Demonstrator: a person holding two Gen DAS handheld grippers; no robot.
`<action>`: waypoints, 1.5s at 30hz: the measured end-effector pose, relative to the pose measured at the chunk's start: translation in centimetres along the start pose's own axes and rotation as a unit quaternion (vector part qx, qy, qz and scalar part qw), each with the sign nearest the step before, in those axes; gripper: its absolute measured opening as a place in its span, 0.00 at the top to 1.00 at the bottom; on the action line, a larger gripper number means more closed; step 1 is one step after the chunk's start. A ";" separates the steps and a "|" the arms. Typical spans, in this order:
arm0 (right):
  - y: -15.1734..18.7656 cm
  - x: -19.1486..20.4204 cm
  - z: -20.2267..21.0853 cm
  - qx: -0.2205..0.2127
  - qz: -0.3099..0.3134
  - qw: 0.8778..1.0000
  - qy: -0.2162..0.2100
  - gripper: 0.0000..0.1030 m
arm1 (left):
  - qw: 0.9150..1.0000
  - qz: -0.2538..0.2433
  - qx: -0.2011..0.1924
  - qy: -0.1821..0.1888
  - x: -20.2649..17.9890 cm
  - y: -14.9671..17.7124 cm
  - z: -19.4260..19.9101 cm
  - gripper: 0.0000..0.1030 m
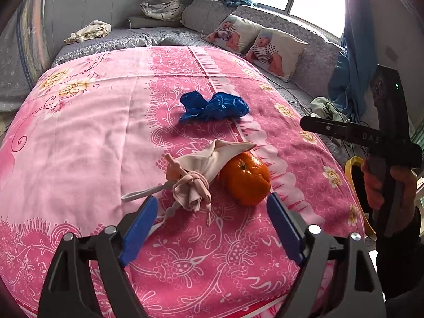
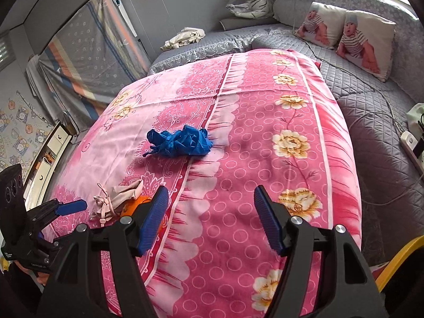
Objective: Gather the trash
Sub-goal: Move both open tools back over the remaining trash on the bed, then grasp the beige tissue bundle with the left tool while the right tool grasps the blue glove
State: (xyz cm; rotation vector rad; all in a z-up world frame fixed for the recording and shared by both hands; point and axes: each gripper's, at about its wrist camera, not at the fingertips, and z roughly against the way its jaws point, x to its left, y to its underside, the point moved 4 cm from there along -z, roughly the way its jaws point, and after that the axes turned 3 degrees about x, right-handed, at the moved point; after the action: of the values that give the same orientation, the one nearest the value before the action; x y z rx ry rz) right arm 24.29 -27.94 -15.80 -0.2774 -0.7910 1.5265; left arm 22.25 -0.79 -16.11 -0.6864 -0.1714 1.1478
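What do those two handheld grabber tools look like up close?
Each is black plastic with silver bolts. The left gripper and right gripper both have ribbed blue pads lining their jaws. Seen from the left camera, the right tool's black body carries pale lettering and a small green light, gripped by a bare hand above a dark sleeve.

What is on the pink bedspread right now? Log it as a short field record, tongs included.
surface: pink bedspread
item 1: crumpled blue bag, far from both tongs
item 2: beige cloth pouch, tied with a cord, leaning against the orange
item 3: orange
left tongs: open, empty, just short of pouch and orange
right tongs: open, empty, over bare bedspread
bin: yellow rim at the bed's right edge
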 end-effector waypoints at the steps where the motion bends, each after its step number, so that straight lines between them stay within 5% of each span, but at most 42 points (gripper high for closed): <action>1: -0.3 0.2 -0.3 0.002 0.001 1.000 -0.001 0.35 | 1.000 0.002 0.001 0.001 0.1 -0.1 -0.1 0.22; 33: -5.2 2.1 -10.7 0.063 0.002 0.998 -0.020 0.32 | 0.999 0.020 0.034 -0.022 3.4 -1.8 -3.9 0.22; 41: -6.1 3.5 -12.9 0.083 0.024 0.996 -0.018 0.43 | 0.998 -0.012 0.054 -0.021 2.3 -2.6 -5.4 0.46; 45: -6.3 4.1 -13.7 0.090 0.038 0.995 -0.014 0.59 | 0.997 -0.023 0.067 -0.006 1.5 -3.1 -5.9 0.69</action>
State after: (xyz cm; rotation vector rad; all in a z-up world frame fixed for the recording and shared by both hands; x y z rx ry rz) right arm 36.96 -20.24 -20.66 -0.1543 -0.6650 1.6647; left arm 28.06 -2.60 -19.29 -0.5532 -0.1189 1.1093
